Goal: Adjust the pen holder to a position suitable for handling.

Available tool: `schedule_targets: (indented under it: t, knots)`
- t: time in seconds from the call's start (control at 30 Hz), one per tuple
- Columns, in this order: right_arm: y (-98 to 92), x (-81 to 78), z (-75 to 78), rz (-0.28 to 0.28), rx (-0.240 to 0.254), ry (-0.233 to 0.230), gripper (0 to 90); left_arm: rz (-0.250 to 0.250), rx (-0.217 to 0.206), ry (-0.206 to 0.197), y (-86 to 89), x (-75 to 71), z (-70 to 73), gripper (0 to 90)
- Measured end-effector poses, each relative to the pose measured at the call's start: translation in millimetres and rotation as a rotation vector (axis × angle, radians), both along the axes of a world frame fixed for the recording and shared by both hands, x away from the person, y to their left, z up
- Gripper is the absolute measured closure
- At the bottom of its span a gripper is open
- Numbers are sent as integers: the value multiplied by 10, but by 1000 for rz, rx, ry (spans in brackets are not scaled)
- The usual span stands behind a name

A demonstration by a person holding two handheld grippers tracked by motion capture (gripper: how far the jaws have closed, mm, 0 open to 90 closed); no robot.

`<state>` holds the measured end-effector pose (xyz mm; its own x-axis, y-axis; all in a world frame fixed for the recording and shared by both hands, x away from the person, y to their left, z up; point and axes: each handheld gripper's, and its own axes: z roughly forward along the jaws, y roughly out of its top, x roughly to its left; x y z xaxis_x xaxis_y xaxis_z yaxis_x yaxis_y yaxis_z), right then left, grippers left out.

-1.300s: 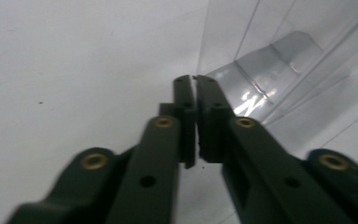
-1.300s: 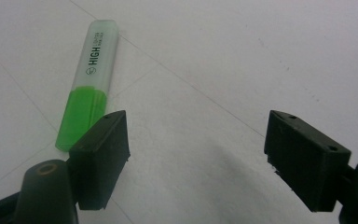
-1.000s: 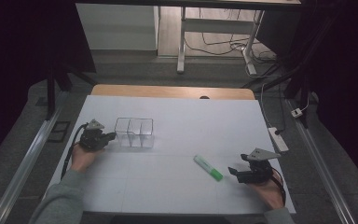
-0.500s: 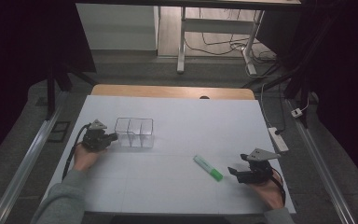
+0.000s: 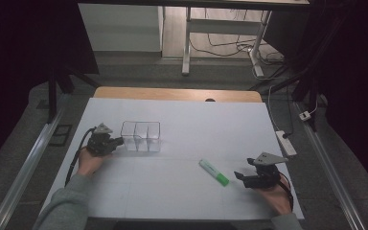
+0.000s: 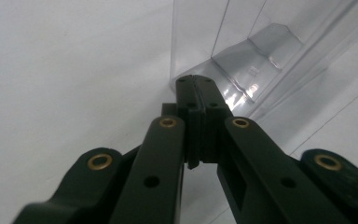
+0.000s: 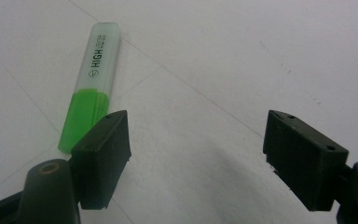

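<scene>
Left claw point(image 5: 119, 141) low on the white surface point(image 5: 182, 187), jaws pressed together, tips touching the clear bin point(image 5: 141, 136), forearm reaching in from the near left edge. Right claw point(image 5: 240, 176) resting near the right edge, jaws spread wide and empty, pointed at the green highlighter point(image 5: 214, 172) lying just beside

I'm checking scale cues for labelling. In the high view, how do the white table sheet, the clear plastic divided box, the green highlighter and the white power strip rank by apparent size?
1. White table sheet
2. Clear plastic divided box
3. Green highlighter and white power strip: look about alike in length, so left unranked; the strip lies farther from the camera.
</scene>
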<state>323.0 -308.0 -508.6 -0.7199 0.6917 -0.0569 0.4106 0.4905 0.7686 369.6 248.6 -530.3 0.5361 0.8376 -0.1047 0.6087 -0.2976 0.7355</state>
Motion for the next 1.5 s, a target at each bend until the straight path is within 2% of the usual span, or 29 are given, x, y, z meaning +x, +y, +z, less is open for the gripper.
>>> schedule_targets:
  t: [1.13, 1.5]
  knots:
    - [10, 5, -13, -2, -8, 6, 226, -72, -1, 2, -450, 172, 7, 890]
    - [12, 8, -20, -1, -12, 11, 226, -116, 9, 11, -630, 200, 26, 890]
